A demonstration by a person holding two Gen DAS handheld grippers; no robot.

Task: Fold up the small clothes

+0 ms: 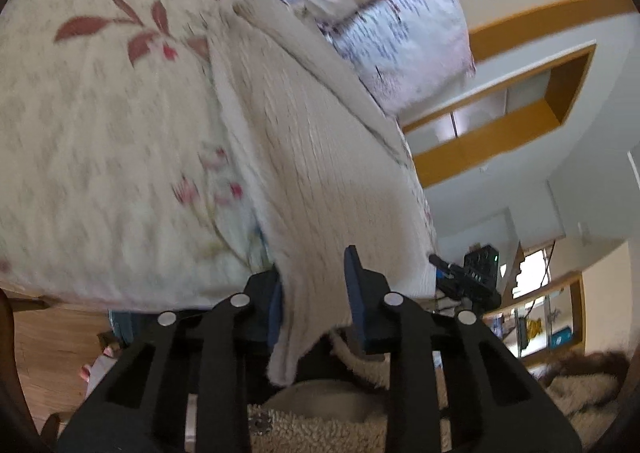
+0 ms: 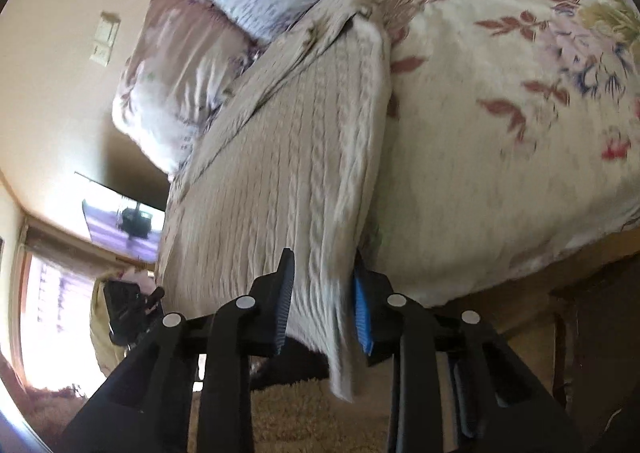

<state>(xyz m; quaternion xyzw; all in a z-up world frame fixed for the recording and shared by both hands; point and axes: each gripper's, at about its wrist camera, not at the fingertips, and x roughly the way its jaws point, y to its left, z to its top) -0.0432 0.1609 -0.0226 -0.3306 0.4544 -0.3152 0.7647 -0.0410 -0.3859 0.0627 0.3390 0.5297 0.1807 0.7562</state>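
A cream cable-knit sweater (image 1: 288,125) lies lengthwise on the flowered bed cover (image 1: 100,133), its near hem hanging over the bed's edge. My left gripper (image 1: 314,277) has one corner of that hem between its blue pads, and the knit fills the gap from pad to pad. In the right wrist view the same sweater (image 2: 280,157) runs down from the pillows, and my right gripper (image 2: 323,273) is closed on the hem's other corner, with a flap of knit hanging below the pads. The other gripper (image 1: 468,277) shows as a black shape past the hem's far corner.
Two patterned pillows (image 1: 400,33) (image 2: 168,65) lie at the head of the bed beyond the sweater. A wooden floor (image 1: 48,353) and a dark wooden piece of furniture (image 2: 592,333) flank the bed's edge. A person's fleece garment (image 1: 320,429) fills the space under the grippers.
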